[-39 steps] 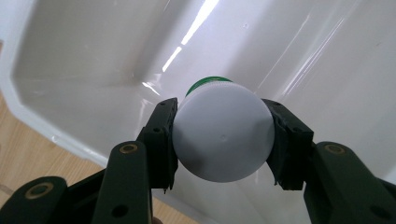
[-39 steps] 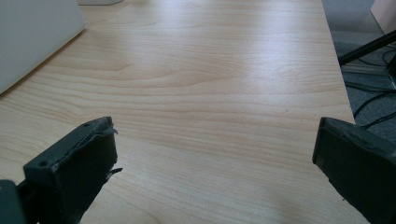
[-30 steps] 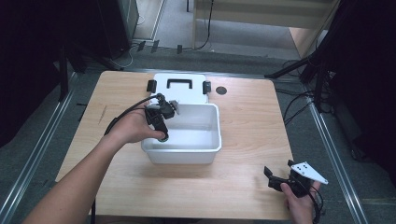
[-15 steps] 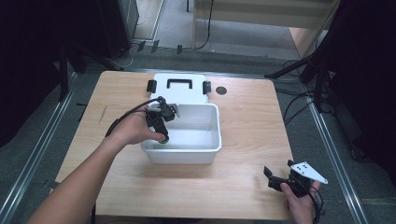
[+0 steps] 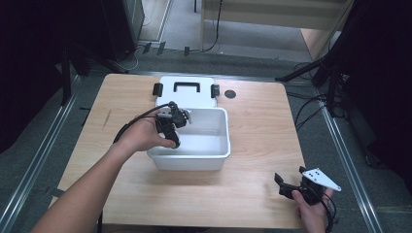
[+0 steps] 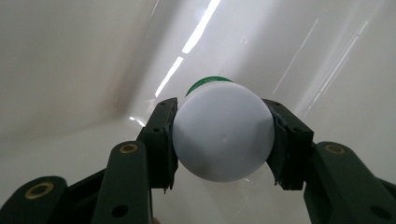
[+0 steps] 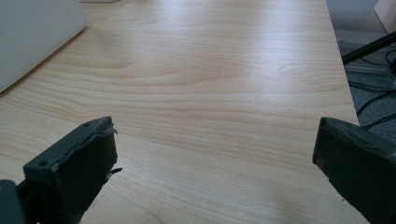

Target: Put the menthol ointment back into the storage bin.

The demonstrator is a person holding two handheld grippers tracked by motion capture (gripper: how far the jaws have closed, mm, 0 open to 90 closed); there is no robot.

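**High view: left hand down in the tub, right waiting at the corner**

Wooden table (image 5: pixel 252 126) first, with a white tub (image 5: pixel 221 145) sitting mid-table and its white lid (image 5: pixel 187 97) lying flat just behind it, black handle up. Left gripper (image 5: pixel 172 138) dips inside the tub at its left wall, and its jaws are clamped on a white bottle (image 6: pixel 223 137), green showing at its far end, held close above the tub floor. Right gripper (image 5: pixel 286 187) rests near the table's front right corner, jaws spread wide over bare wood, well apart from the tub.
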